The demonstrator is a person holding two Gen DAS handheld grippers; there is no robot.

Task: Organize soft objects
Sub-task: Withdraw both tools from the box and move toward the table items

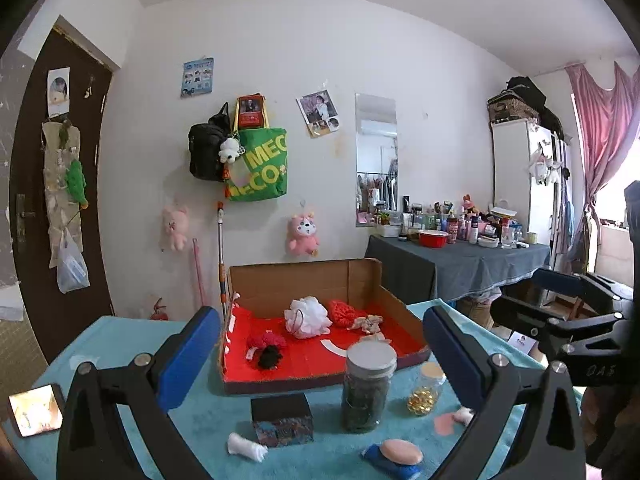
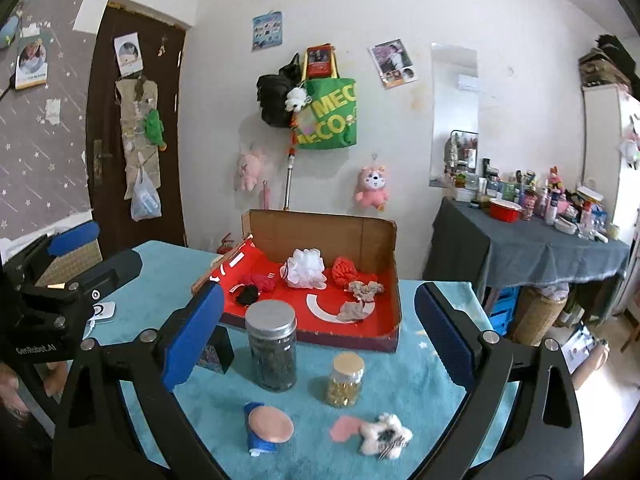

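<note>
Both grippers stand wide apart and hold nothing: left gripper [image 1: 320, 356], right gripper [image 2: 316, 328]. The cardboard box [image 2: 384, 240] sits at the far side of the teal cloth [image 2: 160, 276] and already contains 1 white mesh puff [image 2: 306, 266] among other soft items. Remaining loose at the near edge: 1 furry white clip [image 2: 386, 436], right of the powder puff [image 2: 270, 424]. Judged light, limp and compressible; best pinched across its fluffy middle. The 2 jars [image 2: 272, 344] nearby appear rigid and fragile.

Left gripper [image 1: 320, 360] wide open, nothing between blue pads, pointing a bit down. Right gripper [image 2: 316, 336] wide open too, empty, just beside left one.
</note>
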